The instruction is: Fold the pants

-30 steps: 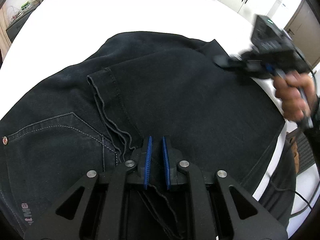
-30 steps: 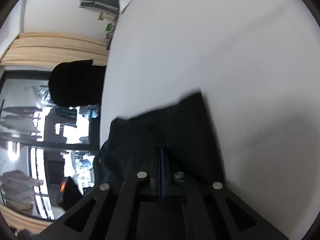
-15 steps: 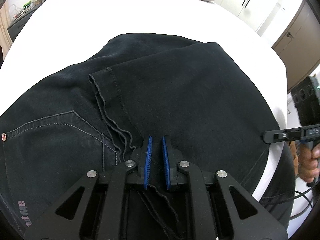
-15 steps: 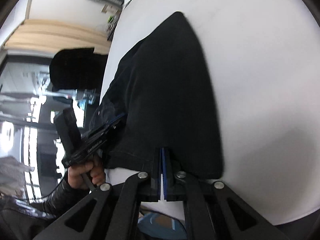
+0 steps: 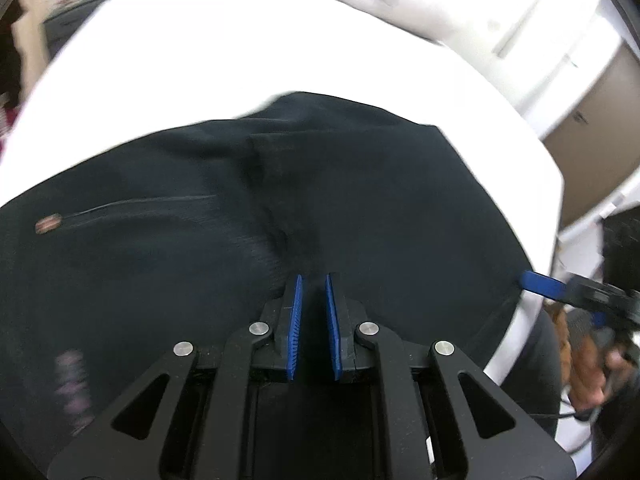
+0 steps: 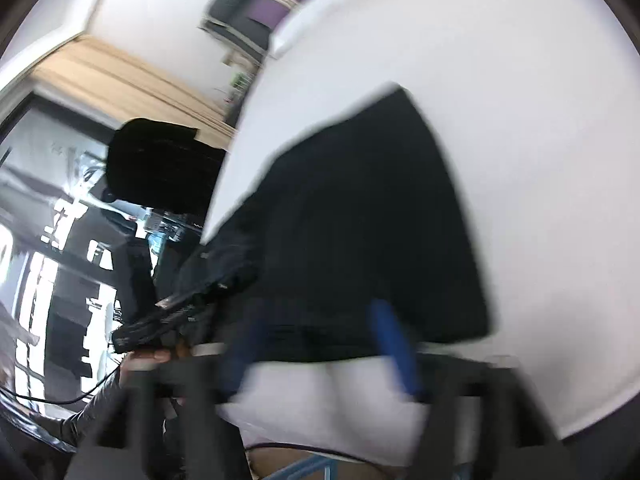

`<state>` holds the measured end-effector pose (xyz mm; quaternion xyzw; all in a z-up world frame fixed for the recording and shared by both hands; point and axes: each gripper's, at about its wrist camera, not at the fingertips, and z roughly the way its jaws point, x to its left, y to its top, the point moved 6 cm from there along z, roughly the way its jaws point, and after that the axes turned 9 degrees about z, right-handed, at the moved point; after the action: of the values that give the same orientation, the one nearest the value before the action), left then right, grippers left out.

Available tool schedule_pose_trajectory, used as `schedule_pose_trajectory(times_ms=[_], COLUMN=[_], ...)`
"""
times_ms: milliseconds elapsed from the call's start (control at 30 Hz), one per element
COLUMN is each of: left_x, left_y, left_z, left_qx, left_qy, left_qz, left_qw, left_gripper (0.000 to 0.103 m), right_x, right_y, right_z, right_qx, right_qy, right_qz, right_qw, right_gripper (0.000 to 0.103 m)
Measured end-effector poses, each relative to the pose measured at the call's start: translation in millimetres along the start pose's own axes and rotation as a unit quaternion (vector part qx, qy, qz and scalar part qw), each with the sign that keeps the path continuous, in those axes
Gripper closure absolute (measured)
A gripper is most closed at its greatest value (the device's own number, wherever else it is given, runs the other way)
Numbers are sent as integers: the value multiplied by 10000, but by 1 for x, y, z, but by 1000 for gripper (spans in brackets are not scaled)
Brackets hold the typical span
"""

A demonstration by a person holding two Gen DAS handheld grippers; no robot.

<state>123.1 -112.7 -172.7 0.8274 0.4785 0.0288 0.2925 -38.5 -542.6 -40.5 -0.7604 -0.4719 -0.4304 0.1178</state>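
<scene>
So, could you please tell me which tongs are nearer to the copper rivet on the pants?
Left. The left tongs sit over the middle of the pants, with the rivet off to their left. The right tongs are at the pants' far right edge.

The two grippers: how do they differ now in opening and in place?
The left gripper has its jaws nearly together with a narrow gap, while the right gripper has its jaws spread wide. The left gripper is over the middle of the pants; the right gripper is at their near edge, by the white bed. Both have blue pads.
</scene>
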Motion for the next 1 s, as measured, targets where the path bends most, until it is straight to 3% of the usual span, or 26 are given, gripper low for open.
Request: schedule_pose_trajectory(times_ms=[233, 433, 600, 733, 800, 1000], left_x=[44, 52, 44, 43, 42, 45], left_y=[-24, -44, -41, -44, -42, -41], left_z=[-66, -73, -71, -69, -65, -74], left_qx=[-541, -400, -389, -331, -331, -416], left_qy=[98, 74, 99, 83, 78, 14], left_qz=[-581, -742, -554, -604, -607, -696], left_qw=[9968, 9964, 9977, 9976, 9976, 9967], left_gripper=[92, 92, 92, 92, 92, 92], right_x=[66, 86, 68, 29, 21, 29], right_y=[-8, 7, 21, 13, 6, -8], right_z=[42, 83, 98, 105, 98, 67], right_qx=[414, 656, 653, 824, 753, 625], right_qy=[337, 363, 249, -26, -37, 15], right_qz=[-515, -722, -352, 116, 15, -41], right_qw=[9972, 9946, 9969, 9965, 9971, 9980], right_gripper=[27, 27, 29, 32, 38, 33])
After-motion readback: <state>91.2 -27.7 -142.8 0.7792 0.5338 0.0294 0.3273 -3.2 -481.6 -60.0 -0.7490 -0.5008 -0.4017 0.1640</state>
